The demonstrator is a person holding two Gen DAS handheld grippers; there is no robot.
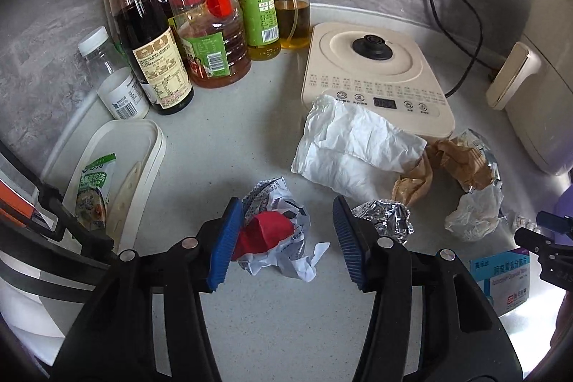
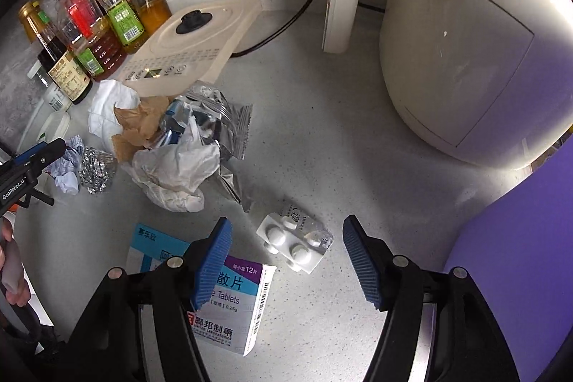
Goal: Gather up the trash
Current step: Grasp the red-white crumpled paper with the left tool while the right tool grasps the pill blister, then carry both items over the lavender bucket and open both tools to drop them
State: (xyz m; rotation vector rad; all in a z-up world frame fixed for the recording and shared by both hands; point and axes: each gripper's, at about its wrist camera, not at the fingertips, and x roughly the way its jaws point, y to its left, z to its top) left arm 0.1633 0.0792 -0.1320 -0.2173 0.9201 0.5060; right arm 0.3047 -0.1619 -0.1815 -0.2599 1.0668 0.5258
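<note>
At the back of the worktop [image 2: 315, 145] stand one cream air fryer [image 2: 465, 52], one flat cream cooker base [image 1: 376, 74] and a cluster of at least six sauce and oil bottles [image 1: 204, 24]. One white tray [image 1: 118, 167] at the left edge holds a green sachet [image 1: 95, 188]. Mid-worktop lies the trash: one white tissue [image 1: 354, 145], brown paper [image 1: 462, 160], one foil ball [image 1: 386, 224]. The left gripper [image 1: 283, 238], jaws released, straddles one crumpled printed paper [image 1: 279, 231]. The right gripper [image 2: 286, 260], also released, frames one blister pack [image 2: 293, 242] with five pills showing, beside one box [image 2: 232, 303] reading "Tablets 0.25g".

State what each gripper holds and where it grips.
Nothing held. Left gripper is open around the crumpled paper; right gripper is open over the blister pack.
</note>
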